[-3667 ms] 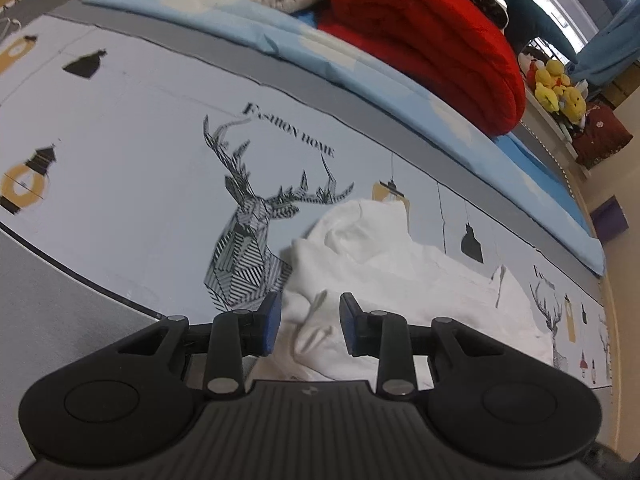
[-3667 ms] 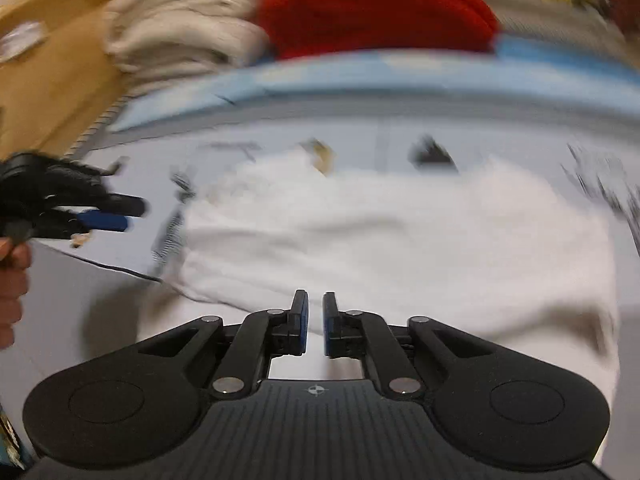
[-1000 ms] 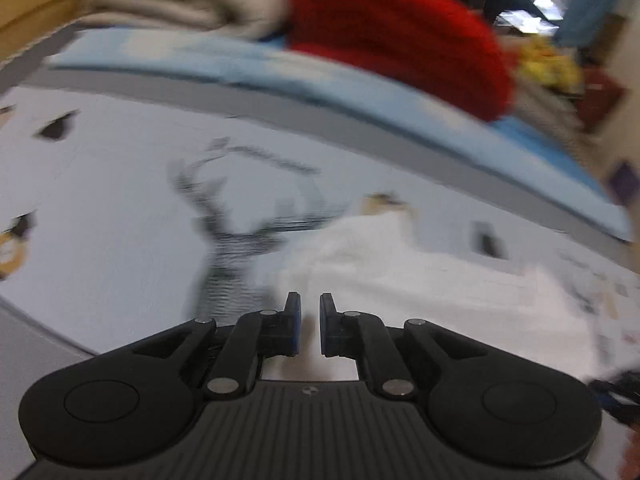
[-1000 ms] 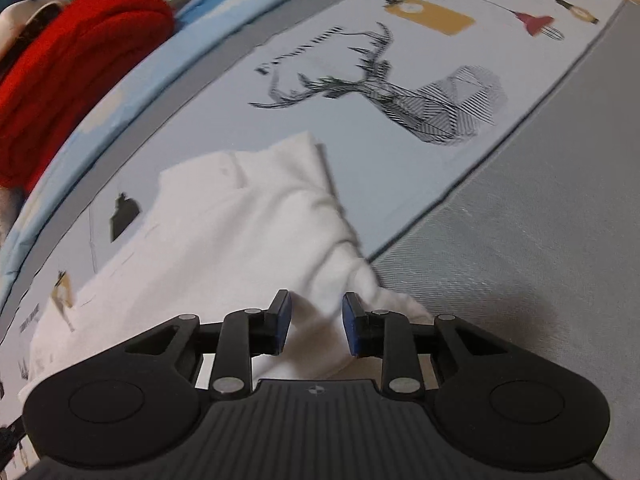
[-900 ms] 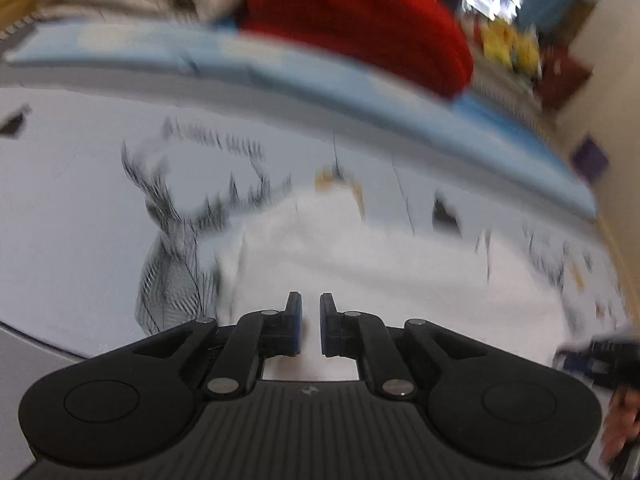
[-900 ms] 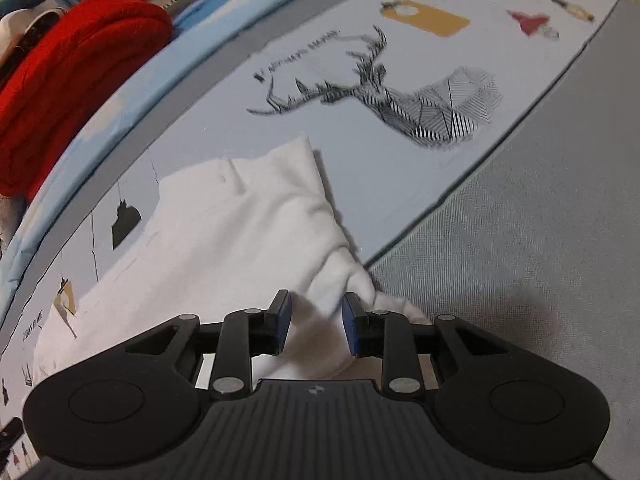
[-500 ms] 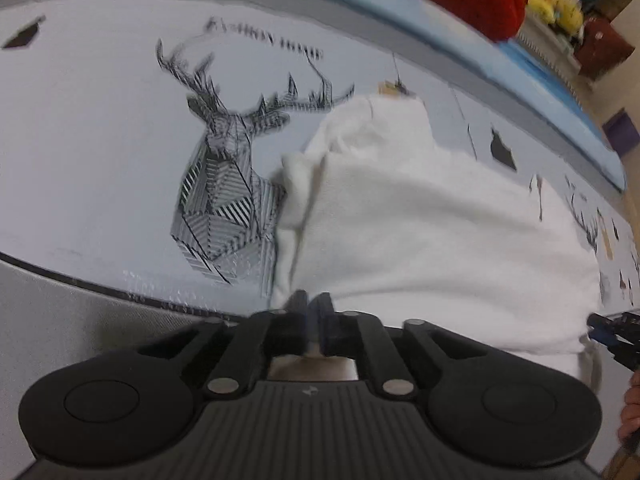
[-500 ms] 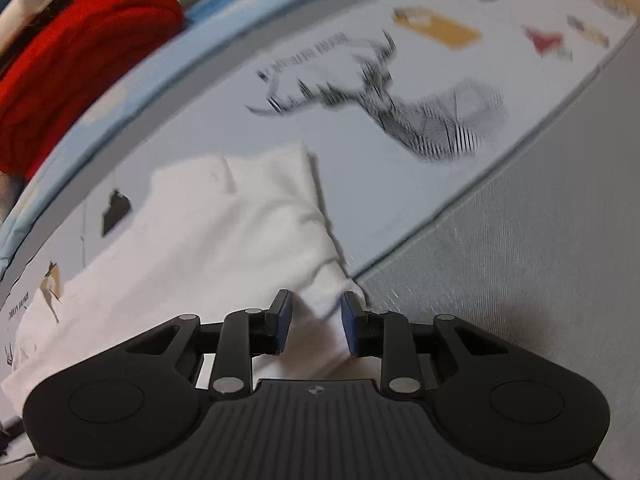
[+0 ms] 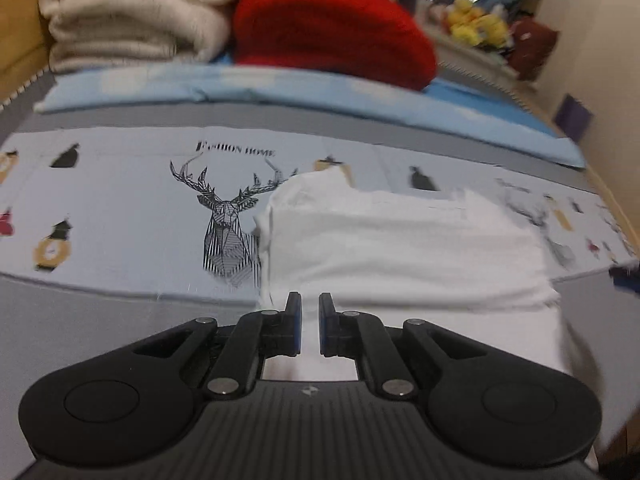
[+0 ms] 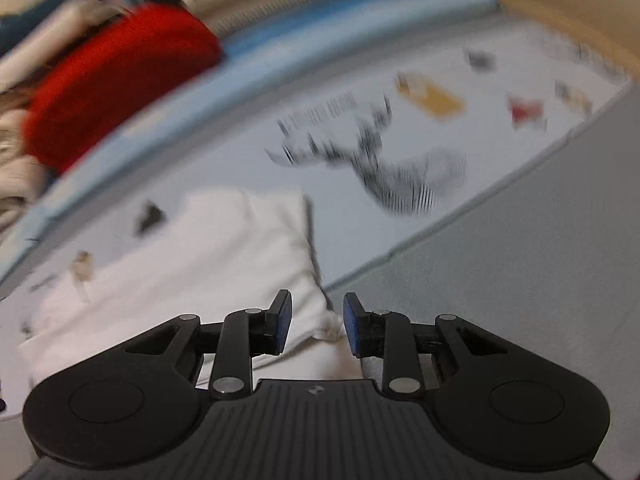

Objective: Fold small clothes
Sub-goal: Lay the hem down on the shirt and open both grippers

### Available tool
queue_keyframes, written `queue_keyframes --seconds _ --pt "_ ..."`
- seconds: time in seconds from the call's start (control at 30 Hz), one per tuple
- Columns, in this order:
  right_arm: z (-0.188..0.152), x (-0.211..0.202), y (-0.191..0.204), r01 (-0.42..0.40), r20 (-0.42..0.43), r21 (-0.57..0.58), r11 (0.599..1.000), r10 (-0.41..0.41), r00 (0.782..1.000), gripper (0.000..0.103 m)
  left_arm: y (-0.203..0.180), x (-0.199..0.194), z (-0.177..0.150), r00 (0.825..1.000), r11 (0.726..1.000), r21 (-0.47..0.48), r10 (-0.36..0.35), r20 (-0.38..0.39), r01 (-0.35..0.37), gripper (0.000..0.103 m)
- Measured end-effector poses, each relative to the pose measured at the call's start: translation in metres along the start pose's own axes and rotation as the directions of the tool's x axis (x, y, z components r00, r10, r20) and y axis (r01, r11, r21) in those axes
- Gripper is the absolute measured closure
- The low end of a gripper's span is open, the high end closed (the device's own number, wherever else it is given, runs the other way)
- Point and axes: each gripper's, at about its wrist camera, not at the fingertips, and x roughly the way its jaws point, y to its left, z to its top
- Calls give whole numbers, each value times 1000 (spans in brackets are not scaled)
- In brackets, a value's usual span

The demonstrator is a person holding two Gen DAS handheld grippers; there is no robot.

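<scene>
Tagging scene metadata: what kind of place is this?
Probably a bedroom: the white garment lies on a deer-print bedsheet, with folded cream blankets, a red blanket and plush toys behind.

Both wrist views low, close over bed — left faces stacked blankets, right angled leftward; shared: white garment, deer print.
</scene>
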Motion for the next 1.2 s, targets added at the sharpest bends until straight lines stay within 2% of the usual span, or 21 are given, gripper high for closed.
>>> queue_keyframes --seconds 0.13,0.2,0.3,0.37,0.4,0.43,0.47,0.53,0.6,0.73,0.83,0.93,0.97,1.0,1.03,1.07,1.1,1.2 --pt "-29 -82 -16 -80 103 -64 995 86 991 73 -2 -62 -62 1000 999 -37 -11 19 11 95" --pt "-52 -107 -29 -90 101 -83 992 98 990 73 6 -79 -99 1000 996 -94 -7 1 8 92" --pt "-90 -118 -55 -78 20 -53 996 79 997 73 20 -87 -154 996 977 -214 -7 -90 -13 92" --pt "-119 -111 -74 -59 -64 -12 998 58 996 73 27 -80 -177 987 955 -298 -37 -154 -11 91" --pt "-131 -107 -81 -48 -103 1 999 48 994 73 29 -76 -186 981 945 -327 -59 -183 -4 90" --pt "-142 -100 -88 -31 -155 17 999 33 987 73 31 -74 -193 976 942 -335 -70 -205 -2 84" --pt "-151 -93 -94 -11 -209 32 999 18 978 73 34 -71 -196 973 947 -323 -66 -222 -9 77" --pt "-159 -86 -103 13 -246 47 999 -1 969 73 37 -64 -199 969 959 -278 -24 -248 -48 72" --pt "-162 -82 -110 30 -258 35 999 -20 966 72 41 -62 -206 962 960 -271 -11 -273 -66 72" --pt "-175 -77 -119 33 -329 67 997 -9 944 66 43 -63 -210 958 959 -269 7 -287 -88 72" --pt "-177 -76 -109 21 -323 26 999 -12 946 61 42 -60 -210 953 964 -252 3 -304 -83 73" --pt "-178 -72 -100 11 -325 -37 999 -22 946 61 37 -57 -211 951 975 -208 13 -310 -81 76" --pt "-180 -73 -97 -6 -329 -56 998 -13 944 62 35 -55 -211 950 978 -195 15 -312 -79 82" --pt "-181 -74 -94 -20 -334 -77 997 -7 943 66 34 -54 -212 949 980 -185 14 -314 -76 87" --pt "-182 -74 -90 -26 -335 -103 994 -10 942 73 33 -55 -212 949 981 -179 11 -315 -71 96" --pt "-183 -74 -87 -27 -335 -131 991 -19 942 79 32 -54 -212 950 982 -176 8 -314 -67 96" --pt "-183 -75 -87 -29 -333 -152 988 -23 943 97 31 -55 -212 951 983 -174 7 -310 -64 96" --pt "-180 -86 -92 -46 -305 -111 993 10 952 98 32 -63 -211 957 981 -190 -15 -290 -42 96"
